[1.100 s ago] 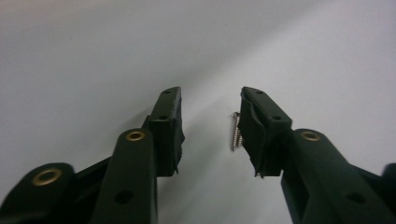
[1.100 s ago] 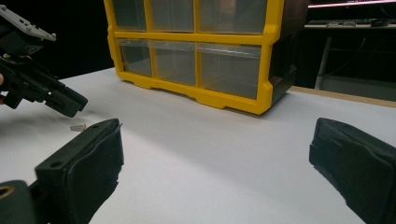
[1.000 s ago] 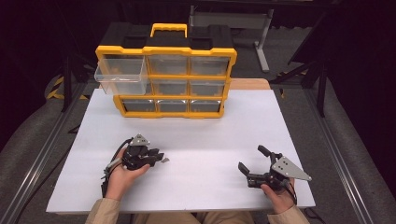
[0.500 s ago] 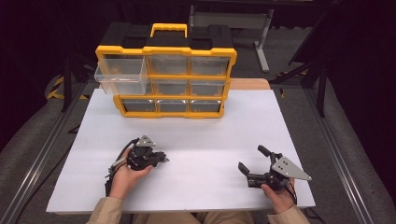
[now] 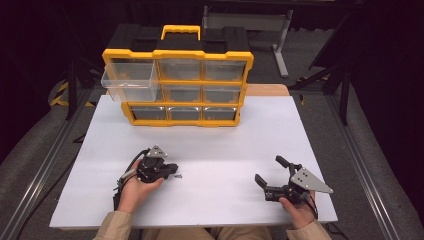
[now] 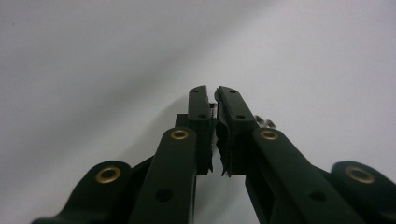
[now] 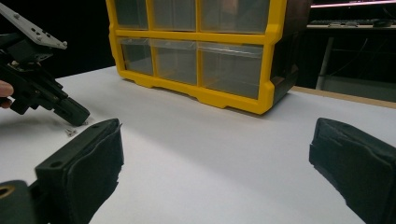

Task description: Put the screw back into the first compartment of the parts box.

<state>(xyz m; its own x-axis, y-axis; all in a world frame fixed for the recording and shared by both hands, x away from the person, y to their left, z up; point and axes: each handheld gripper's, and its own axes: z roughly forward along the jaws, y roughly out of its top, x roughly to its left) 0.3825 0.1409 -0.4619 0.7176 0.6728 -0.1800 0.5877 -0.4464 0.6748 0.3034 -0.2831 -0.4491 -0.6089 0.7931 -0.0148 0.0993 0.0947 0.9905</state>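
**Small screw pinched at the table, open drawer waiting**

At left, a clear drawer (image 5: 129,80) stands pulled out from the top-left slot of a yellow organizer (image 5: 178,75) at the far edge of the white table (image 5: 225,140). Nearer the person, the left gripper (image 5: 172,170) is tipped down to the surface, its jaws drawn almost together on what appears to be a small screw (image 6: 213,108); a second screw (image 6: 267,123) lies loose just beside the tips. Well to the right, the right gripper (image 5: 267,176) rests near the table's near edge, jaws wide apart and holding nothing. The step in hand looks like a pick-up. Next likely comes a clean lift and a carry up-left to the open drawer, keeping the tiny screw from slipping.
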